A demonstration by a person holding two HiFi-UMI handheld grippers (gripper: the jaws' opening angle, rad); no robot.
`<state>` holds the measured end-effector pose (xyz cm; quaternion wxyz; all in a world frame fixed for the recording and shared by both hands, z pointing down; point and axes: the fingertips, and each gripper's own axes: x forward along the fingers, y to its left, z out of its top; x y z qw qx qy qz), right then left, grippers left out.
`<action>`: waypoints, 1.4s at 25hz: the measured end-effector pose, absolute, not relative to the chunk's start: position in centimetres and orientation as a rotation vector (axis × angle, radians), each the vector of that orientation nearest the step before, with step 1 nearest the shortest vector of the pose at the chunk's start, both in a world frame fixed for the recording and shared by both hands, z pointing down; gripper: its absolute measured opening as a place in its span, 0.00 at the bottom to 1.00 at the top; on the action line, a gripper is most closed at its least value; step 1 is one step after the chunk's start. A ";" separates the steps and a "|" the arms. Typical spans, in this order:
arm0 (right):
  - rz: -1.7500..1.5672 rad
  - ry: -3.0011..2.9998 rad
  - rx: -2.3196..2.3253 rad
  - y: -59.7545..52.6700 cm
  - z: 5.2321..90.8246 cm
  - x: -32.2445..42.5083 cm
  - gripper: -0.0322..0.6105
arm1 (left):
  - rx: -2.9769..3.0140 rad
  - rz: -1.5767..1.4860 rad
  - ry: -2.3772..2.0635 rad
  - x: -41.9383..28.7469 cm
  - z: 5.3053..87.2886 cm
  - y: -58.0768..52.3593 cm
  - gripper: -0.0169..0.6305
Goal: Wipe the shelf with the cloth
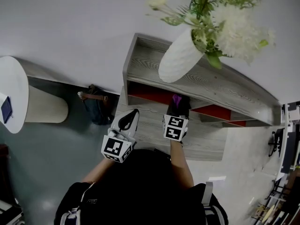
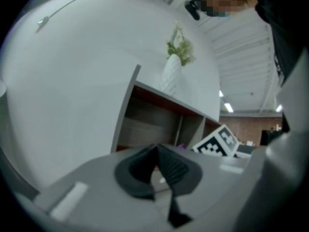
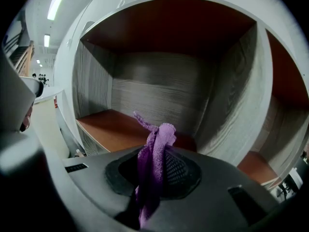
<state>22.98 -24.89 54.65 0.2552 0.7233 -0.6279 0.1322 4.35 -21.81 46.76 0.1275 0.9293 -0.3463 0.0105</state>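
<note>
- The left gripper [image 1: 127,122] has its jaws pressed together with nothing between them. It is over the grey lower board, just beside the right gripper [image 1: 178,109].
- The right gripper is clamped on the purple cloth [image 1: 177,99], whose loose end pokes up past the jaw tips.
- The cloth sits at the mouth of the left-end compartment of the shelf [image 1: 225,86], facing its red-brown floor [image 3: 113,128] and grey wood-grain back wall.
- On the shelf's top board stands a white vase [image 1: 180,57] holding pale flowers [image 1: 229,22].
- To the left, a dark bag [image 1: 96,108] lies by the wall, near a round white table [image 1: 14,90].
</note>
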 end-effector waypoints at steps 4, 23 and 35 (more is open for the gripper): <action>0.347 -1.732 1.898 -26.0 54.9 20.3 0.13 | 2.700 0.021 -1.036 2.6 46.6 -22.4 0.03; 0.194 -1.979 1.547 -31.0 54.8 5.3 0.13 | 2.582 -0.017 -1.286 -6.5 46.8 -22.1 0.03; 0.192 -2.083 1.408 -29.9 55.0 3.0 0.13 | 2.585 -0.050 -1.319 -6.6 45.9 -20.7 0.03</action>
